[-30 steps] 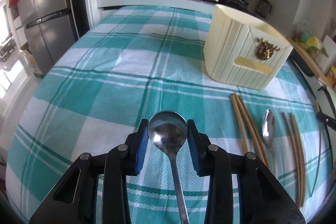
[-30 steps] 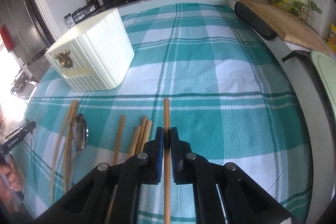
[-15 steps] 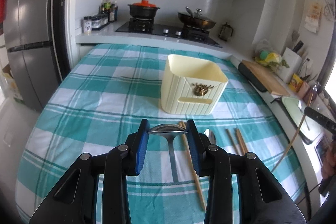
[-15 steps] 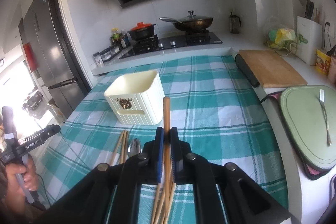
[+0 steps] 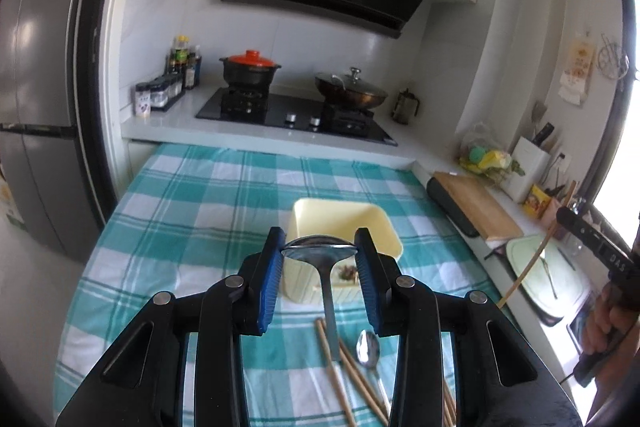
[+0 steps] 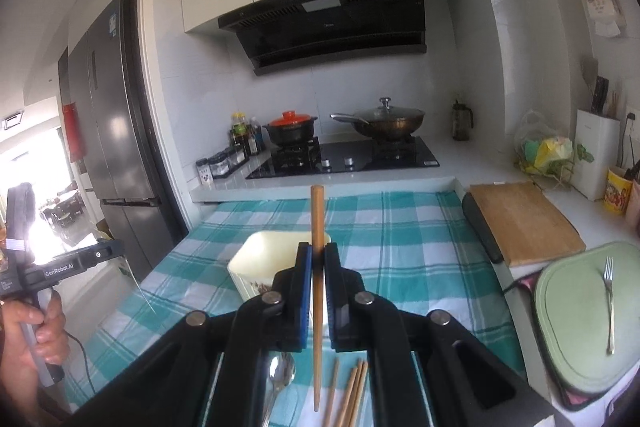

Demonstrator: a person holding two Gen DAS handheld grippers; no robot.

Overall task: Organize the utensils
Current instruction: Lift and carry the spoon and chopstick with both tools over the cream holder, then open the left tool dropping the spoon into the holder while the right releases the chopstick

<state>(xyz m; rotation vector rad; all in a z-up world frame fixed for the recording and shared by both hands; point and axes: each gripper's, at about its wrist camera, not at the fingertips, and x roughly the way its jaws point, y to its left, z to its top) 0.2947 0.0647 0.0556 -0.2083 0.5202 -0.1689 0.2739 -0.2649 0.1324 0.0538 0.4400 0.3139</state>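
Observation:
My left gripper (image 5: 319,251) is shut on a steel spoon (image 5: 320,253) by its bowl, the handle hanging down, held high above the checked tablecloth (image 5: 192,211). The cream utensil holder (image 5: 340,223) stands just beyond and below it. My right gripper (image 6: 318,259) is shut on a wooden chopstick (image 6: 318,223), held upright, in front of the cream holder (image 6: 260,259). Another spoon (image 5: 368,347) and several chopsticks (image 5: 352,375) lie on the cloth below; they also show in the right wrist view as a spoon (image 6: 280,375) and chopsticks (image 6: 352,391).
A stove with a red-lidded pot (image 5: 250,69) and a wok (image 5: 350,93) stands at the back. A wooden cutting board (image 6: 520,223) and a green mat with a fork (image 6: 608,291) lie to the right. A fridge (image 6: 116,147) stands left.
Both grippers have lifted well above the table, each with its utensil, and tilted up towards the stove. The holder now sits below and just ahead of both.

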